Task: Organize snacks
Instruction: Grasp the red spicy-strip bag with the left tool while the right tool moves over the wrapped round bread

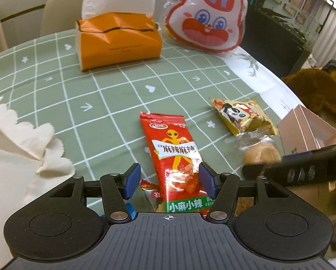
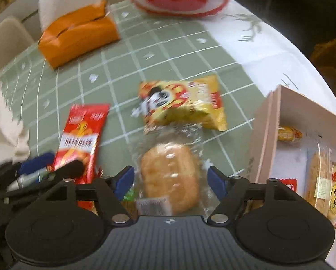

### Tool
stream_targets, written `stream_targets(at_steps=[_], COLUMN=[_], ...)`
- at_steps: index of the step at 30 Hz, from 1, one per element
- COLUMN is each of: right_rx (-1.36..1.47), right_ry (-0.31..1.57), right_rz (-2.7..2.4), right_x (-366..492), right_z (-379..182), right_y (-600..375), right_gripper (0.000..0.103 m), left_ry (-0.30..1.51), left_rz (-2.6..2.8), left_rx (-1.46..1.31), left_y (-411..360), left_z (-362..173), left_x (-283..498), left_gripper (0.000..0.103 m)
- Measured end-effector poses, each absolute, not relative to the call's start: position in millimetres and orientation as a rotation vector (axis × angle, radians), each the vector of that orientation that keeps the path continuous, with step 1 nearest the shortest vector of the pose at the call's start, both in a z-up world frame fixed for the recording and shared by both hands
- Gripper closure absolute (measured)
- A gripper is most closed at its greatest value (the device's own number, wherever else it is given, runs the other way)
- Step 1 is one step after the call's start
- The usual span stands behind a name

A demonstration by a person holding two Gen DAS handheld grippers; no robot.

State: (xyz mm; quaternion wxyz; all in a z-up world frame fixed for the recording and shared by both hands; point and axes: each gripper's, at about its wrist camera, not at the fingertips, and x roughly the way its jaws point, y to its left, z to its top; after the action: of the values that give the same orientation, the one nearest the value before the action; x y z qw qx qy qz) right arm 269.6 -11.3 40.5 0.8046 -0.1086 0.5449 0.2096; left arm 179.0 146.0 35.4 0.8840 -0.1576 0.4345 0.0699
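Observation:
A long red snack packet (image 1: pixel 175 157) lies on the green checked tablecloth (image 1: pixel 114 94), its lower part between the spread blue pads of my left gripper (image 1: pixel 169 180), which is open and not pressing it. To its right lie a yellow panda packet (image 1: pixel 242 114) and a clear-wrapped round bun (image 1: pixel 261 153). In the right wrist view the bun (image 2: pixel 170 175) sits between the open fingers of my right gripper (image 2: pixel 170 181), pads apart from it. The yellow packet (image 2: pixel 183 101) lies just beyond, the red packet (image 2: pixel 81 139) to the left. The pink box (image 2: pixel 267 135) at right holds several snacks.
An orange tissue box (image 1: pixel 119 40) and a rabbit-face bag (image 1: pixel 207 15) stand at the back of the table. White cloth (image 1: pixel 21 139) lies at the left. The pink box (image 1: pixel 303 130) stands at the right edge, with the other gripper's dark finger (image 1: pixel 303 168) crossing in front.

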Motion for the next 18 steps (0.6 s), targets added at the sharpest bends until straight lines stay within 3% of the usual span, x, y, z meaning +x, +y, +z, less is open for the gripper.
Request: stream_targets(at_steps=[4, 6, 8, 13, 15, 18], right_rx=[-0.349, -0.389, -0.415, -0.431, -0.4, -0.357], right_ry=[1.142, 1.126, 1.125, 1.128, 1.139, 1.148], right_rz=[0.435, 0.437, 0.475, 0.479, 0.494, 0.515], right_x=[251.7, 239.3, 227.7, 194.8, 181.4, 159.0], right_z=[34.4, 36.0, 39.8, 49.9, 56.2, 63.4], right_y=[-1.8, 0.3, 2.6, -3.3, -12.7, -29.0], right_gripper=[0.031, 0.045, 0.049, 0.05, 0.05, 0.051], left_ry=[0.92, 0.921, 0.921, 0.926, 0.932, 0.926], left_rz=[0.134, 0.136, 0.137, 0.137, 0.127, 0.112], left_rx=[-0.347, -0.362, -0.366, -0.34, -0.328, -0.3], left_y=[148.8, 151.1, 151.8, 147.3, 143.5, 134.0], left_z=[35.1, 35.9, 36.4, 37.6, 38.7, 42.5], left_x=[182.7, 182.0, 180.9, 178.8, 177.0, 170.5], left_gripper=[0.04, 0.04, 0.04, 0.04, 0.047, 0.071])
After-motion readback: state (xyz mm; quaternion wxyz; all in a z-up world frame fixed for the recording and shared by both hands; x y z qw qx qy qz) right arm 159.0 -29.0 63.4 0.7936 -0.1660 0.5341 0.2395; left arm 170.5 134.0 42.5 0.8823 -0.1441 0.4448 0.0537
